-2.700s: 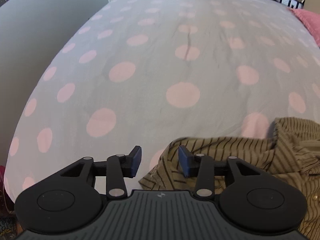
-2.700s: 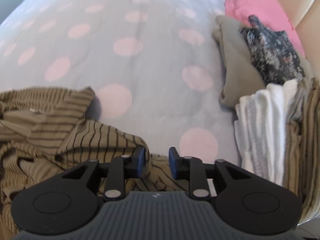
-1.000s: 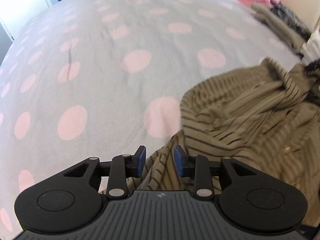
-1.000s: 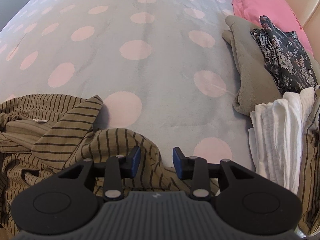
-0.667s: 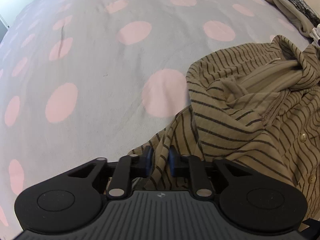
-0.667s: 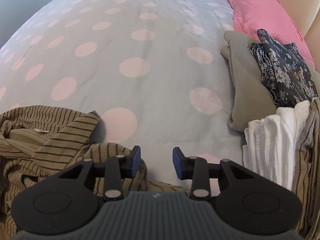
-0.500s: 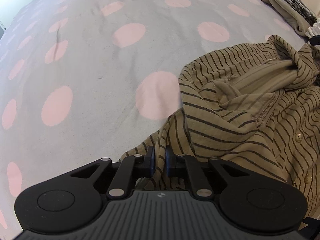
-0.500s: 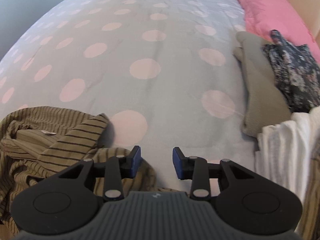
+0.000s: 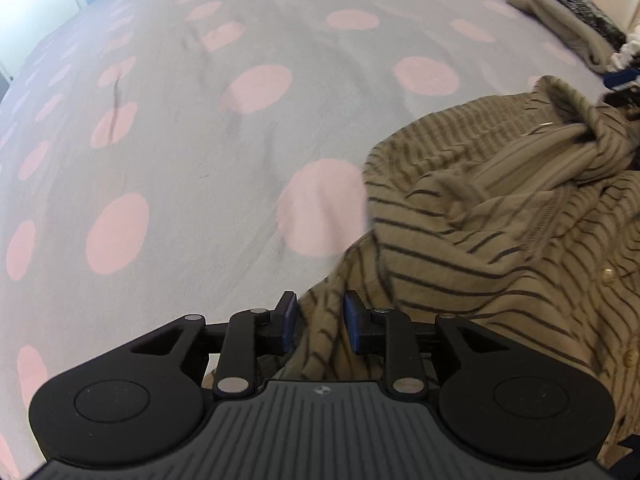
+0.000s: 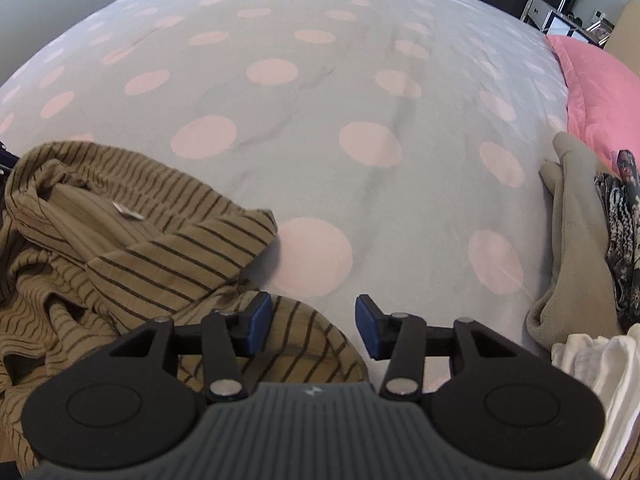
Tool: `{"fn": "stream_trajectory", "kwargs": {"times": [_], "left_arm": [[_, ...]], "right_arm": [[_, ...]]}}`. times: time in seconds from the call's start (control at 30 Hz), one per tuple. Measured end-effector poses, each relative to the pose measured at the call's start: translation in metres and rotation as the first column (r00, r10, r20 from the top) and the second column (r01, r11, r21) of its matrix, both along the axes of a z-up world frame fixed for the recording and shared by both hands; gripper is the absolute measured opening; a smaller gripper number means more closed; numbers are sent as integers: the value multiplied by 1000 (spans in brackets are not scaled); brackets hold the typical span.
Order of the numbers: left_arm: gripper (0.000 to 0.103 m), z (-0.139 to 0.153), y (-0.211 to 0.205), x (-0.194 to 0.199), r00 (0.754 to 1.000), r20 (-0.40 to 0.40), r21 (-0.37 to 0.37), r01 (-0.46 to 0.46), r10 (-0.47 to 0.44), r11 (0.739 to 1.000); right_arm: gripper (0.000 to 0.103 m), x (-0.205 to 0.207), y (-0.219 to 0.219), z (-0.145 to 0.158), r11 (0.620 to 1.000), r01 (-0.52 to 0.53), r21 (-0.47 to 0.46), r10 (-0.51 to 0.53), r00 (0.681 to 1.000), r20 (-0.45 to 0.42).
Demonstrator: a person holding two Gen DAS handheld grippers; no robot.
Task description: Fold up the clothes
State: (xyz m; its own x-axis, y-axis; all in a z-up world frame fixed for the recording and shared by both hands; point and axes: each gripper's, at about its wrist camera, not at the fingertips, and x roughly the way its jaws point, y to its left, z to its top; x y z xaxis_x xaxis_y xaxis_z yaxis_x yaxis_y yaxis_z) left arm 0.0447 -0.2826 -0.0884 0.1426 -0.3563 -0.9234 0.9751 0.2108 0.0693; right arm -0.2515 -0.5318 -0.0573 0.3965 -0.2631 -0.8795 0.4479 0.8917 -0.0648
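An olive shirt with thin dark stripes (image 9: 492, 216) lies crumpled on the grey bedspread with pink dots (image 9: 200, 152). My left gripper (image 9: 318, 322) is shut on a bunched edge of the shirt, the cloth filling the gap between its blue pads. In the right wrist view the shirt (image 10: 132, 248) lies at the lower left. My right gripper (image 10: 312, 322) is open, with a fold of the shirt under its left finger and bare bedspread (image 10: 320, 128) ahead.
A heap of other clothes lies at the right: a grey-beige garment (image 10: 576, 240), a dark floral one (image 10: 622, 216) and a white one (image 10: 600, 380). A pink pillow (image 10: 596, 92) is at the far right. Furniture stands beyond the bed (image 10: 560, 12).
My left gripper closed on the shirt's edge, then its pads spread a little with cloth still between them. My right gripper stayed open and swung to the left, away from the clothes heap.
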Motion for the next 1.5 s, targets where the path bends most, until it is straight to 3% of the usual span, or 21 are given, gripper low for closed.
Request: {"fn": "stream_trajectory", "kwargs": {"times": [0.07,0.13,0.2,0.3,0.43,0.7,0.93,0.97,1.03,1.07,1.13,1.2,1.3,1.4,1.5], "left_arm": [[23,0,0,2,1000,-17,-13,-12,12,1000],[9,0,-1,1,999,-37,-16,-8,7,1000],[0,4,0,0,999,-36,-21,-3,2,1000],[0,23,4,3,999,-16,-66,-30,29,997],[0,67,15,12,994,27,-201,-95,103,975],[0,143,41,-4,972,156,-384,-102,174,918],[0,228,77,-37,941,251,-550,-55,228,833],[0,244,84,-44,930,268,-582,-51,251,812],[0,277,100,-57,908,296,-643,-40,297,765],[0,293,110,-62,913,280,-678,-32,298,734],[0,325,130,-72,921,249,-743,-16,298,669],[0,342,135,-87,922,267,-736,6,281,677],[0,339,125,-104,904,335,-648,18,264,761],[0,308,115,-100,896,350,-578,-23,273,816],[0,268,111,-87,891,353,-509,-74,286,858]], "right_arm": [[40,-3,-1,-6,1000,-6,11,6,1000,-19],[11,-8,0,-8,1000,-11,15,12,1000,-26],[1,-12,1,-6,1000,-13,15,13,1000,-21],[1,-21,3,9,1000,10,-28,-9,999,33],[0,-29,9,36,989,70,-132,-56,993,108],[0,-32,46,94,905,195,-378,-103,962,252],[0,-65,92,177,786,322,-527,-83,901,427],[0,-72,102,191,756,342,-558,-70,890,450],[0,-88,124,221,657,399,-639,-49,869,492],[0,-99,133,238,630,418,-654,-32,856,516],[0,-119,147,268,628,437,-644,-6,830,557],[0,-132,156,288,667,424,-613,3,821,570],[0,-138,162,289,751,350,-560,24,833,553],[0,-127,163,258,853,240,-463,30,863,504],[0,-105,157,210,918,133,-373,41,906,422]]}}
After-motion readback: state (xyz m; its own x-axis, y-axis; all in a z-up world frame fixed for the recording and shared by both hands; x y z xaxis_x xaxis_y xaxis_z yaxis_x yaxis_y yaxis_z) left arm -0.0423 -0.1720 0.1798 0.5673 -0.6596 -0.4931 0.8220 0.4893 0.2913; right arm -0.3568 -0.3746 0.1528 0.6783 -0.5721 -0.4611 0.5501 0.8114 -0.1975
